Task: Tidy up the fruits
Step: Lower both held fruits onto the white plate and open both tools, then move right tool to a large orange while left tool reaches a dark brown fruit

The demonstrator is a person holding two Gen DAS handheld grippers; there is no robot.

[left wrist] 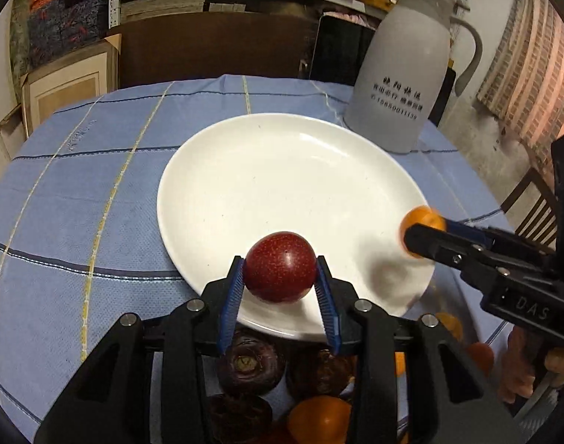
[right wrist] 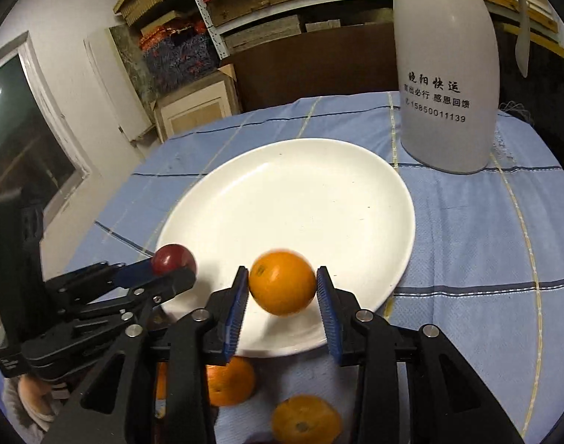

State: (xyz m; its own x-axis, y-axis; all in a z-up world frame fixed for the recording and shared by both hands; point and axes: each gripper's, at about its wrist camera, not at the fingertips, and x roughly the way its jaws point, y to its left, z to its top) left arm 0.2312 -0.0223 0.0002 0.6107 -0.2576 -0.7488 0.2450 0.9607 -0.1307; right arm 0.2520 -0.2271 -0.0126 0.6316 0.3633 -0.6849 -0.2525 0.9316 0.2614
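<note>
A red speckled fruit (left wrist: 280, 272) is gripped between the blue pads (left wrist: 233, 296) of the left tool (left wrist: 280, 281); both pads are pressed against its sides. The fruit is held over the 6 o'clock rim of the white plate (left wrist: 282, 170), whose surface is otherwise bare. In the right wrist view, the same fruit (right wrist: 173, 258) is seen at the plate's 8 o'clock edge, carried by the left tool (right wrist: 171, 272).

An orange (right wrist: 283, 283) is grasped by the right tool (right wrist: 283, 296), with a ribbed blue pad (right wrist: 237, 309) set against each side. The orange is positioned above the near rim of the plate (right wrist: 300, 199), at about 6 o'clock, and is slightly blurred. In the left wrist view, the orange (left wrist: 422, 218) is seen at the plate's 4 o'clock edge, partly hidden by the right tool (left wrist: 420, 238).

The plate rests on a table covered with a blue checked cloth (left wrist: 78, 203). A grey jug (right wrist: 444, 74) with printed characters stands on the cloth at 1 o'clock from the plate, apart from its rim.

Loose fruit lies on the cloth below the tools: two oranges (right wrist: 306, 420) in the right wrist view, and dark purple fruits (left wrist: 250, 364) with an orange one (left wrist: 318, 420) in the left wrist view.
</note>
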